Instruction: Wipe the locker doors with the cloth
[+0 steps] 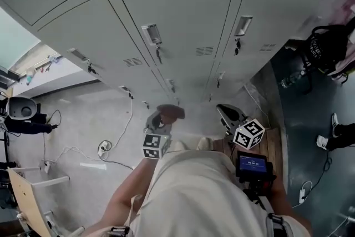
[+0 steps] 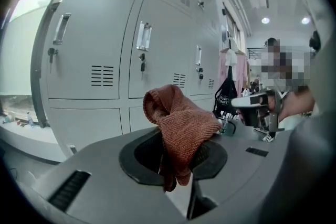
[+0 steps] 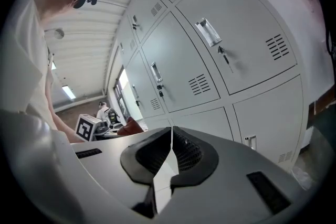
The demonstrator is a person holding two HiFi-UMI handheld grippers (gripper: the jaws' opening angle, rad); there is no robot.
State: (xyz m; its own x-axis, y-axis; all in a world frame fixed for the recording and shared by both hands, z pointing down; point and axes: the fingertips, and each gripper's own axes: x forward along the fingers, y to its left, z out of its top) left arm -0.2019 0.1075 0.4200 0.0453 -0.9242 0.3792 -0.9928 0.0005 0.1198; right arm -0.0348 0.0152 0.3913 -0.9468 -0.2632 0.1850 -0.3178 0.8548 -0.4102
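A reddish-brown knitted cloth (image 2: 181, 126) is bunched up between the jaws of my left gripper (image 2: 181, 153), which is shut on it. In the head view the cloth (image 1: 170, 113) hangs just in front of the lower grey locker doors (image 1: 183, 14), with the left gripper (image 1: 161, 121) behind it. My right gripper (image 3: 171, 135) is shut with nothing in it, its pads meeting in a thin line. It points at the locker doors (image 3: 231, 55) and stands to the right of the left one in the head view (image 1: 229, 112). The doors (image 2: 100, 55) carry handles, key locks and vent slots.
A black bag (image 1: 324, 47) hangs at the right end of the lockers, with a bottle (image 1: 291, 80) below it. White cables and a socket strip (image 1: 102, 147) lie on the floor at left, near a wooden chair (image 1: 25, 191). A wooden board (image 1: 274, 144) lies by my right side.
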